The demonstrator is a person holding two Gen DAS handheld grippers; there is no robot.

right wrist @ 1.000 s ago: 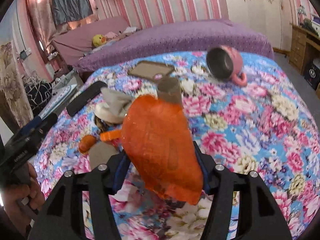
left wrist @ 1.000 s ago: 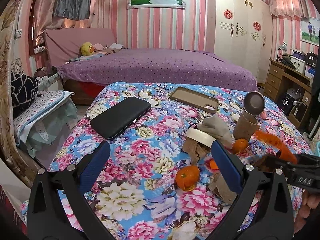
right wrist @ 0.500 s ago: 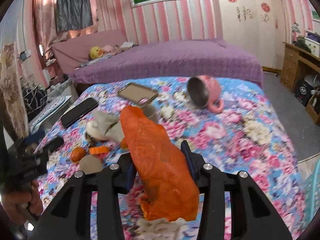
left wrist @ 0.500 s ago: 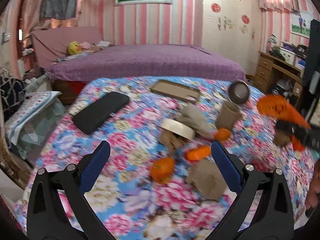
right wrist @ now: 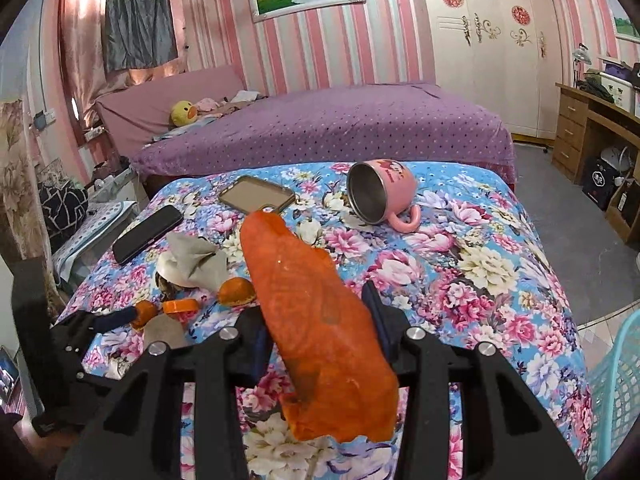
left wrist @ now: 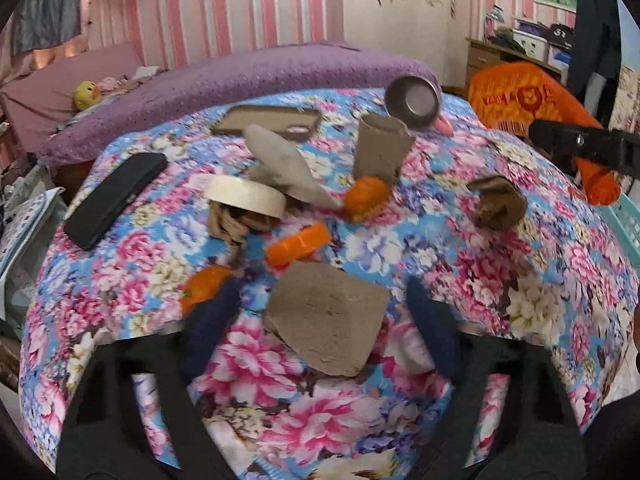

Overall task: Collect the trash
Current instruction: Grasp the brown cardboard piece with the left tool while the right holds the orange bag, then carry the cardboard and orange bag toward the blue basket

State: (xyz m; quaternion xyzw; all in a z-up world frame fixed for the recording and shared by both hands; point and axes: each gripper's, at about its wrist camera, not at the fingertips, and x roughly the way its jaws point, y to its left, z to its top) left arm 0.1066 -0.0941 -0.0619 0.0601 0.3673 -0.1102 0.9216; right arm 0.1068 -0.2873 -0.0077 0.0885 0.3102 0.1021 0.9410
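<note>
The left claw [left wrist: 320,312] has dropped closer over the cardboard [left wrist: 326,322] on the floral worktop [left wrist: 500,280], jaws closing either side of it, not touching. Right claw [right wrist: 318,330] clamps an orange bag [right wrist: 316,312], raised right of the cardboard.

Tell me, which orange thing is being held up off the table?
The big orange wrapper, squeezed between the right gripper fingers. The smaller orange scraps all lie on the flowery cloth.
</note>
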